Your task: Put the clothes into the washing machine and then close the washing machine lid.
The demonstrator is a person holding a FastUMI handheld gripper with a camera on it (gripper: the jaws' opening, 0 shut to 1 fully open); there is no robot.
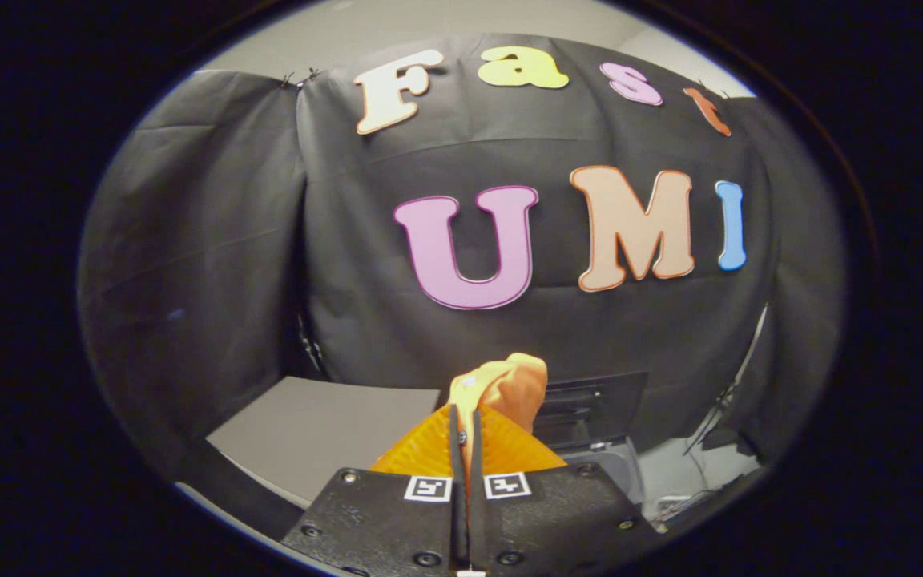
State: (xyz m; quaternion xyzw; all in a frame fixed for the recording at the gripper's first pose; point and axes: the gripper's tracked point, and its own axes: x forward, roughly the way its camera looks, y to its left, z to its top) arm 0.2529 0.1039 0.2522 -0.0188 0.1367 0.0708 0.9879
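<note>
One garment, one washing machine, one table, one gripper.
The single orange cloth (501,385) sits pinched between the gripper (465,437) fingers; the one washing machine (590,409) lies just beyond it, the one grey table (325,433) beside it.

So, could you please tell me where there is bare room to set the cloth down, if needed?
The grey tabletop, beyond and to one side of the fingers and bordered by the black cloth wall, looks bare. On the other side it is crowded: the washing machine with its raised lid sits there. The gripper is shut on the orange cloth.
</note>
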